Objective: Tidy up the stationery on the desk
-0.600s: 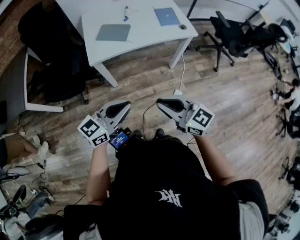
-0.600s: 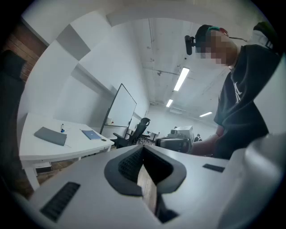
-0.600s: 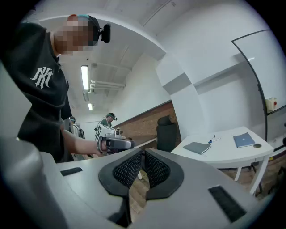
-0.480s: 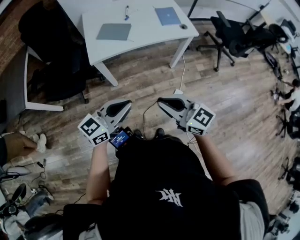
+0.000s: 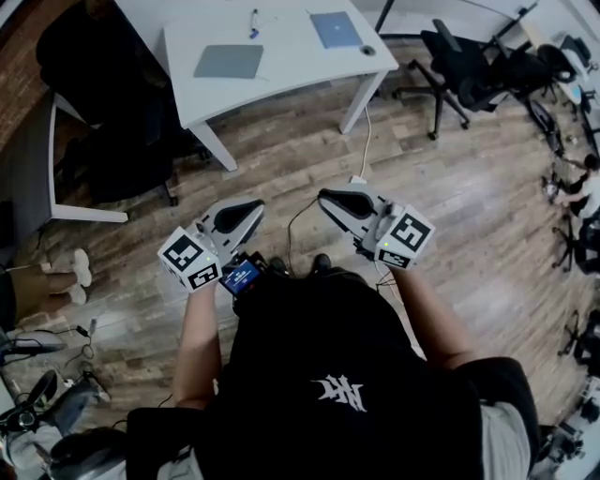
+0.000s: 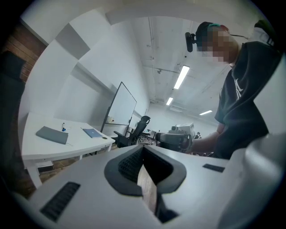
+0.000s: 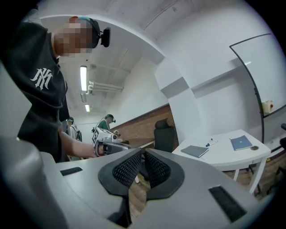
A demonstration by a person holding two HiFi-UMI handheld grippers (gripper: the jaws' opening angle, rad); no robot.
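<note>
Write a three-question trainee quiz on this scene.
1. True or false: the left tool rests on the desk.
2. In the head view, what lies on the desk between the grey notebook and the blue notebook? A. pen B. mug C. scissors
3. Fill in: the jaws of the right tool are ____, with nothing between them.

Key
1. False: it is held over the floor, apart from the desk.
2. A
3. shut
</note>
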